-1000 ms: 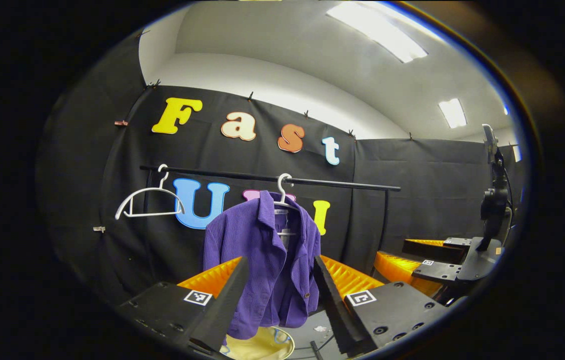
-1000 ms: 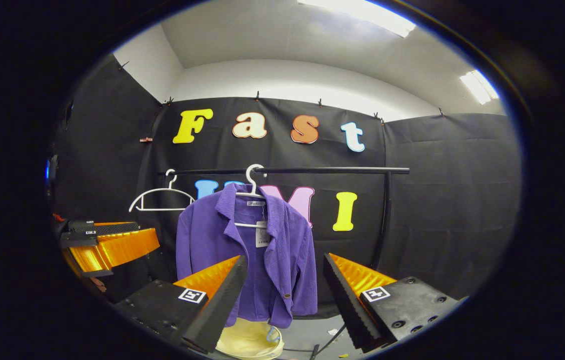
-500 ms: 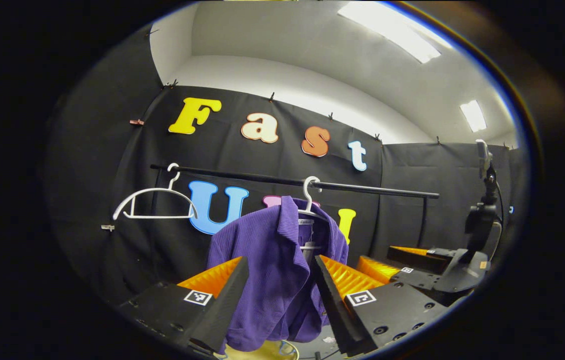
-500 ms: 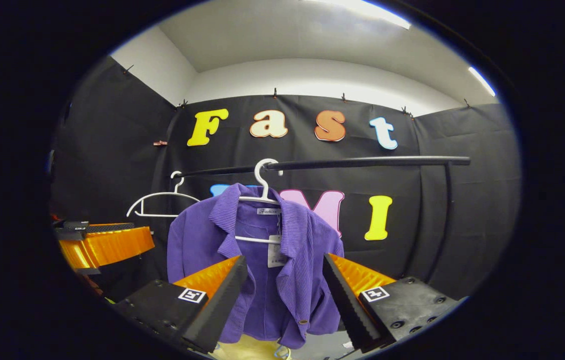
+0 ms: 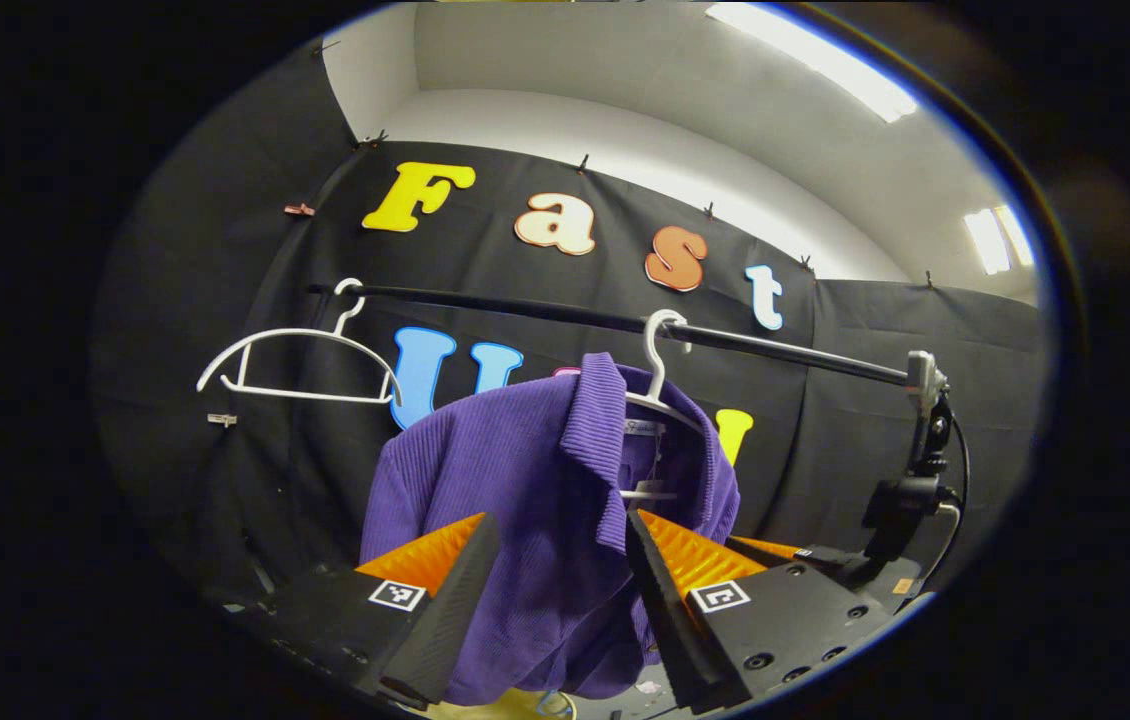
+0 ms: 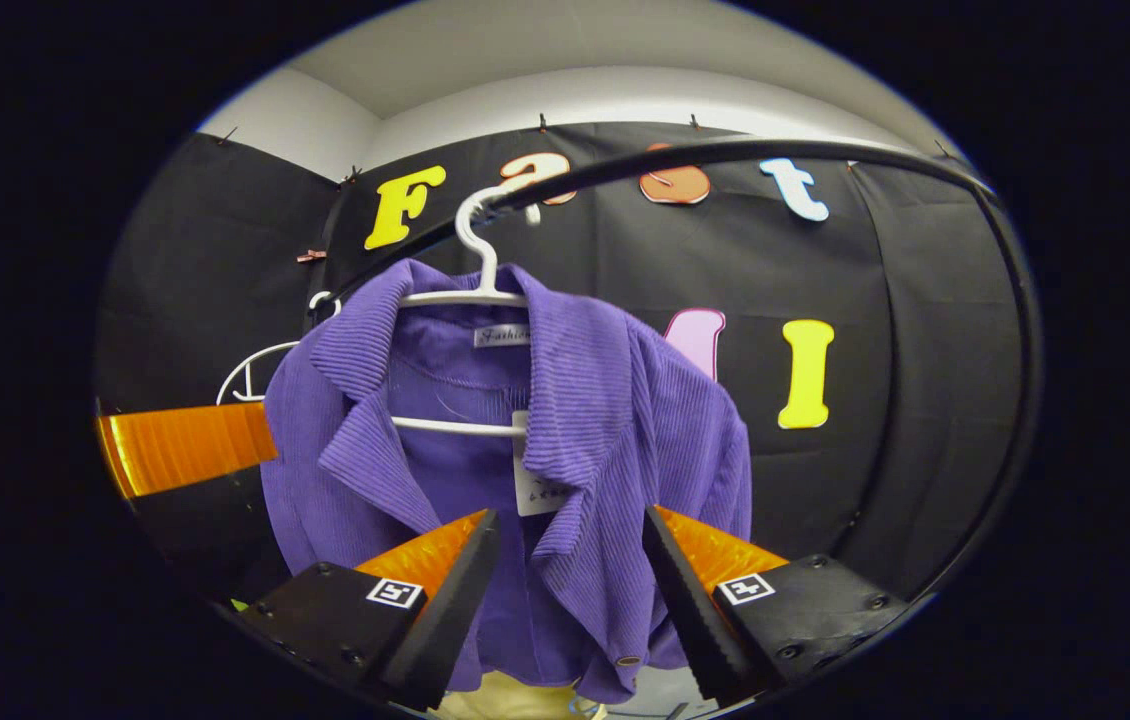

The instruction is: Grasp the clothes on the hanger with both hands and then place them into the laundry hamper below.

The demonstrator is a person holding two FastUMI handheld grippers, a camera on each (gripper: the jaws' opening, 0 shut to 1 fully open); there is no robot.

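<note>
A purple corduroy jacket [image 5: 525, 500] [image 6: 575, 420] hangs on a white hanger [image 5: 660, 375] [image 6: 470, 280] from a black rail [image 5: 545, 310] [image 6: 725, 155]. My left gripper [image 5: 555, 570] is open just in front of the jacket's left shoulder side, its fingers spread on either side of the cloth without pressing it. My right gripper [image 6: 570, 570] is open too, close before the jacket's front under the collar. The right gripper [image 5: 825, 555] also appears low at the right in the left gripper view, and the left gripper [image 6: 185, 445] at the left in the right gripper view. A pale hamper rim [image 6: 505, 700] peeks out below the jacket.
A second, bare white hanger [image 5: 295, 350] hangs further left on the rail. The rail's upright post [image 6: 1010, 330] curves down at the right. A camera mount on a stand [image 5: 925, 450] sits at the right.
Both grippers have moved in towards the jacket and tilted upward; the jacket now looms much larger and the hamper is nearly out of sight. Both stay open.
</note>
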